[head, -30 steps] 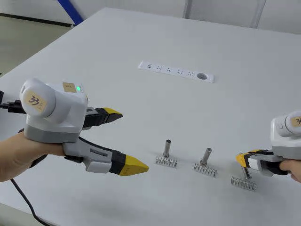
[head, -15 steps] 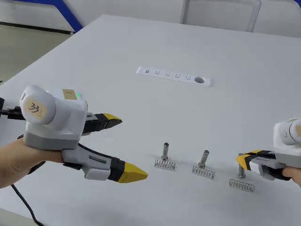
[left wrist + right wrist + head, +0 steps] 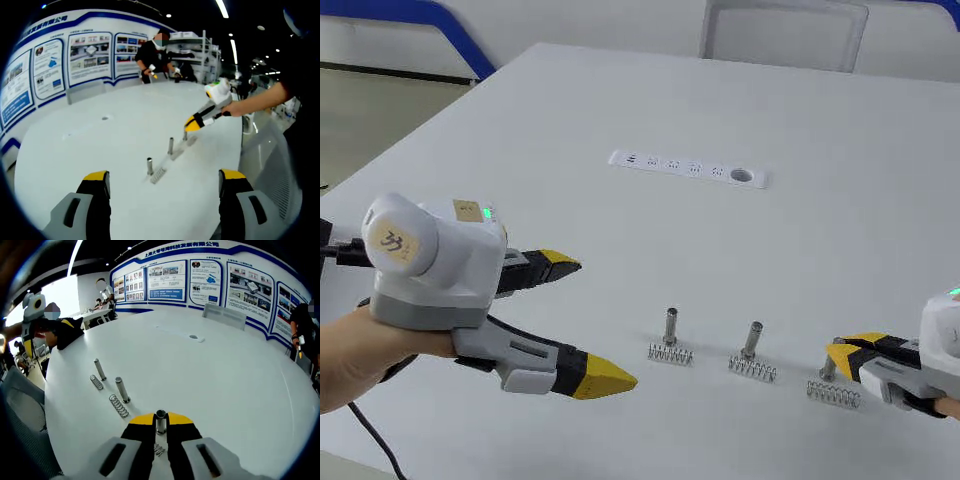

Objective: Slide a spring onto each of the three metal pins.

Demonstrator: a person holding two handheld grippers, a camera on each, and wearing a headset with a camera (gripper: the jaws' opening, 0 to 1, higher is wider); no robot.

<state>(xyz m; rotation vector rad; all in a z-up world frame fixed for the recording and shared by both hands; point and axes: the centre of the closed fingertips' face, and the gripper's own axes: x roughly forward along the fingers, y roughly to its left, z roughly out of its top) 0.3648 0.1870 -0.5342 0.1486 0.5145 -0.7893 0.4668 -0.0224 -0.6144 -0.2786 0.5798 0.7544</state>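
Observation:
Three short metal pins stand in a row on the white table [image 3: 620, 110]: left pin [image 3: 671, 322], middle pin [image 3: 753, 337], right pin [image 3: 829, 367]. A spring lies in front of each: [image 3: 670, 353], [image 3: 752, 369], [image 3: 832, 393]. My right gripper [image 3: 842, 350] reaches in from the lower right. In its own view the yellow-tipped jaws are closed on the right pin [image 3: 160, 421], with that pin's spring [image 3: 159, 450] lying under them. My left gripper [image 3: 588, 322] hovers wide open and holds nothing, left of the row. Its own view shows the nearest pin [image 3: 149, 166] ahead.
A white power strip [image 3: 688, 169] lies farther back at the table's centre. A chair back [image 3: 780, 35] stands at the far edge. A black cable [image 3: 370, 440] trails off the near-left edge. Another person [image 3: 155, 55] stands beyond the table.
The head camera has tilted, shifting the whole picture. My right gripper has drawn slightly back toward the near right while staying at the right pin. The left gripper stays open and has hardly moved.

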